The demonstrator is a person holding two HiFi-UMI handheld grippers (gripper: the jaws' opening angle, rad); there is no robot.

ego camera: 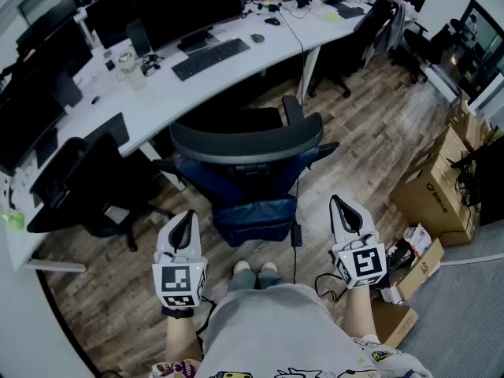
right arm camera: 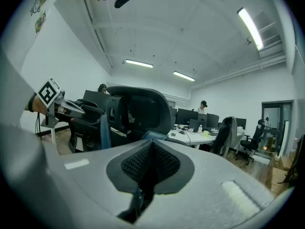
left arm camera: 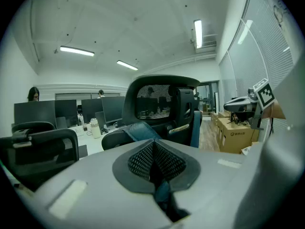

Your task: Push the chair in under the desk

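A black office chair [ego camera: 246,144] with a blue cloth over its back stands in front of me, its seat partly under the white desk [ego camera: 157,93]. My left gripper [ego camera: 184,220] is shut and empty, short of the chair's back on its left. My right gripper [ego camera: 341,208] is shut and empty too, just right of the chair's back. In the left gripper view the chair [left arm camera: 162,106] fills the middle beyond the closed jaws. The right gripper view shows the chair [right arm camera: 136,111] from its other side, with the desk [right arm camera: 200,137] behind it.
Another black chair [ego camera: 87,187] stands at the left beside the desk. Cardboard boxes [ego camera: 433,187] and loose items lie on the wooden floor at the right. Monitors [ego camera: 185,6], a keyboard [ego camera: 211,57] and a bottle sit on the desk. A cable trails on the floor by my feet.
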